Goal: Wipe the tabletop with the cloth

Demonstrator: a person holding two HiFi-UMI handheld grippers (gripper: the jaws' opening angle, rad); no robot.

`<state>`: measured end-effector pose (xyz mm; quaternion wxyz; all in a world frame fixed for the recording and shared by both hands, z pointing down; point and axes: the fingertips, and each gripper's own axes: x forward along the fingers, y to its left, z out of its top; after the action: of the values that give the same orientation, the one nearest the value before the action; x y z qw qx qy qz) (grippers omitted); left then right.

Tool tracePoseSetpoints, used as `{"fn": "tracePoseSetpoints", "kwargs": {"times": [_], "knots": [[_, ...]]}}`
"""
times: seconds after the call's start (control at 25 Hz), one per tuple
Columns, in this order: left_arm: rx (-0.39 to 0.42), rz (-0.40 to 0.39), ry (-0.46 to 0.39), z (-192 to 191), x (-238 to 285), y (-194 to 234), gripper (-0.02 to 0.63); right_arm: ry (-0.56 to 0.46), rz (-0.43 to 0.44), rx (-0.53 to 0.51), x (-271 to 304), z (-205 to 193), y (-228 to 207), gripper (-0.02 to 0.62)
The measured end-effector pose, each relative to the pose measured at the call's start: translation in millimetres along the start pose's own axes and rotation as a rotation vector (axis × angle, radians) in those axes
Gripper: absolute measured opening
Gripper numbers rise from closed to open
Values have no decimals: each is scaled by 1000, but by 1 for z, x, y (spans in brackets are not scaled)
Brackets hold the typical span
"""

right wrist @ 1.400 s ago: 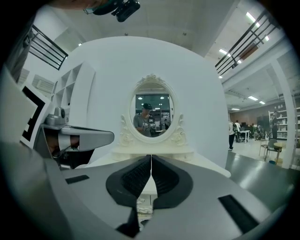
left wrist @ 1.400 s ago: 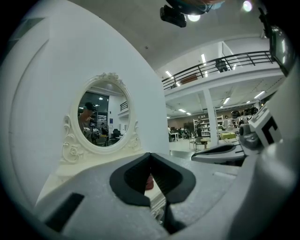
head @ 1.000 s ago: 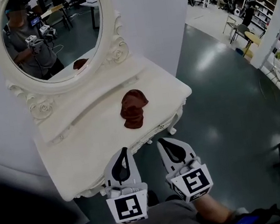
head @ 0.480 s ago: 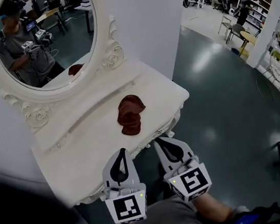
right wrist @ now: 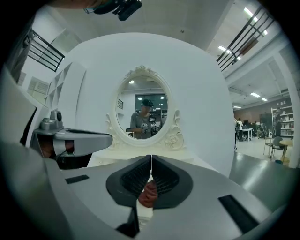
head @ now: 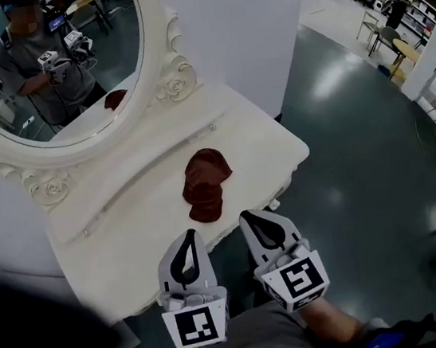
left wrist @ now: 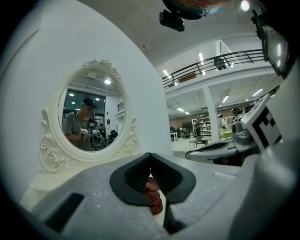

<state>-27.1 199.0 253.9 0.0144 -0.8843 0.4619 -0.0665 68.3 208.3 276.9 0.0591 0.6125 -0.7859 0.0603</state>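
Observation:
A crumpled brown cloth [head: 205, 183] lies on the white dressing table [head: 124, 247], near its front edge. Both grippers hang side by side just in front of that edge, short of the cloth. My left gripper [head: 189, 234] is shut with nothing in it, its tips meeting; past them the left gripper view shows the cloth [left wrist: 153, 198]. My right gripper [head: 245, 217] is also shut and empty, and the cloth [right wrist: 149, 194] lies straight ahead of its tips in the right gripper view.
An oval mirror [head: 50, 64] in a carved white frame stands at the back of the table and reflects the person and the grippers. Dark green floor [head: 360, 157] spreads to the right, with chairs and shelves far off.
Both grippers have moved forward toward the table's front edge and the cloth, staying shut. The cloth has not moved.

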Motion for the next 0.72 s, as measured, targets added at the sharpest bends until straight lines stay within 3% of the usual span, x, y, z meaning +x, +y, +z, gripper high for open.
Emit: {"fn": "tracePoseSetpoints", "kwargs": {"times": [0.28,0.72], "knots": [[-1,133,61,3,61,16,14,16,175,7,60,2,-33,15],[1,368,29,31,117,47,15,-17,400,-47,136,34,-65,15]]}}
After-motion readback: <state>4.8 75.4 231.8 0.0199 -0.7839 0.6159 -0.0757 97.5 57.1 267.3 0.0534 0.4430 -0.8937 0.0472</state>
